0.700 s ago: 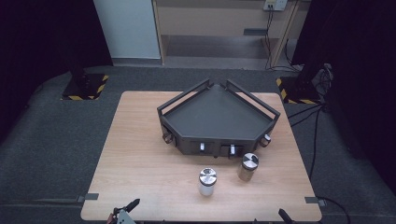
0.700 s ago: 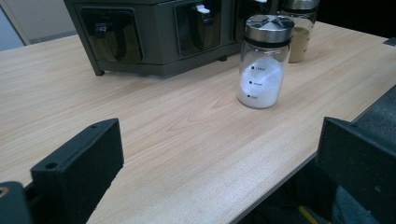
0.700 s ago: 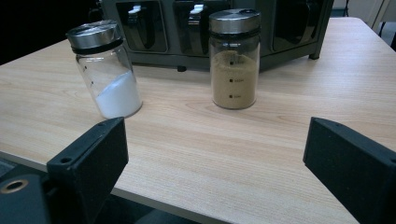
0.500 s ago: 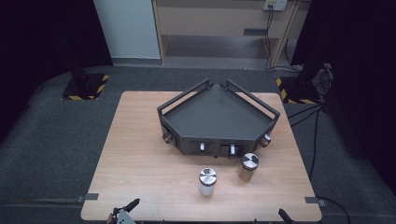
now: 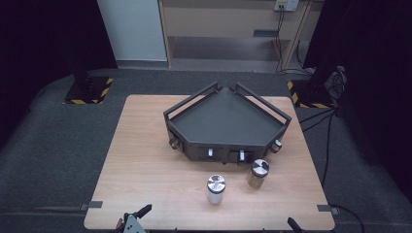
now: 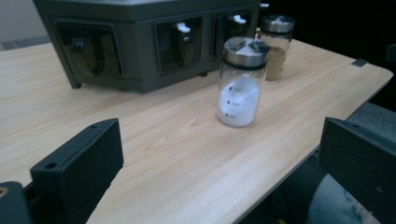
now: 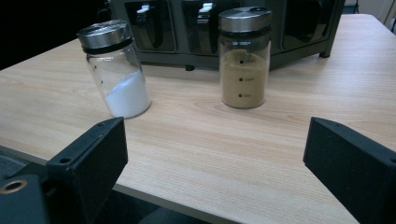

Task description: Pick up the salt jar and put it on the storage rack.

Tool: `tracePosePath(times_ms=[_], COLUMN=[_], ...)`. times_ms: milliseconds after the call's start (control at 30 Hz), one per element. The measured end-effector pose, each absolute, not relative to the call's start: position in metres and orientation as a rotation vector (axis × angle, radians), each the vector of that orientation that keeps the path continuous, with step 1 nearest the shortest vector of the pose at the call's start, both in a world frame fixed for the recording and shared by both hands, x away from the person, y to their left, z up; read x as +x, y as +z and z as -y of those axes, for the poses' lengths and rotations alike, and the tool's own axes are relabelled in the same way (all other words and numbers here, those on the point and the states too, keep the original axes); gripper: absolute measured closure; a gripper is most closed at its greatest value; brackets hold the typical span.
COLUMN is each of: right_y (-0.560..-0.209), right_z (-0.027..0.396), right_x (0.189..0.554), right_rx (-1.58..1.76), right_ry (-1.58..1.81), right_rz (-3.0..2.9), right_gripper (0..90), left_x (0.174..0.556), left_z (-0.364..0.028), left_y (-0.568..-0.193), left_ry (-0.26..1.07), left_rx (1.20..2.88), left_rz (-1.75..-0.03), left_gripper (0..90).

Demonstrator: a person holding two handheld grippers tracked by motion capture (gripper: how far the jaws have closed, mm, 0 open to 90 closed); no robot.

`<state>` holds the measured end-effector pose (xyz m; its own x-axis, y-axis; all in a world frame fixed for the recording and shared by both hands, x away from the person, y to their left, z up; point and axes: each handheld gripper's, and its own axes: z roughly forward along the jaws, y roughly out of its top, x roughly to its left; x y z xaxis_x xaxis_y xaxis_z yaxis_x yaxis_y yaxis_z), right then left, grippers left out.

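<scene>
Both grippers, left (image 6: 215,158) and right (image 7: 215,158), hang released at the table's near edge, likely before the first grasp, with white jar (image 5: 216,188) and brown jar (image 5: 257,173) standing before the rack (image 5: 226,119).

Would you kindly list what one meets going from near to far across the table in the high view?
Left gripper at the near edge → white-powder jar → brown-powder jar → dark corner rack.

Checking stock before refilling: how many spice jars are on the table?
2. The jar of white powder stands before the rack; the jar of brown powder is right of it, nearer the rack.
</scene>
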<state>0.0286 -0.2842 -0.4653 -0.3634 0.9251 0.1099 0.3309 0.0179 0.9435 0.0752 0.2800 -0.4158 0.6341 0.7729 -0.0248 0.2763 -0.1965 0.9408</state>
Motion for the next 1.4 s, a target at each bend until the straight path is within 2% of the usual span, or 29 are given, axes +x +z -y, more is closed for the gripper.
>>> tracePosePath(times_ms=[767, 1400], right_y=[-0.466, -0.466], right_z=[0.285, 0.285], right_x=[0.033, 0.035], right_rx=[1.306, 1.304], right_ry=[1.352, 1.350], right_rz=[-1.745, -1.762], right_gripper=[6.4, 6.4], left_x=[0.146, 0.181], left_z=[-0.232, -0.183], left_y=[-0.421, -0.444], left_ry=[0.546, 0.557], left_rx=[1.834, 1.930], left_rz=[-0.802, -0.780], left_gripper=[0.0, 0.0])
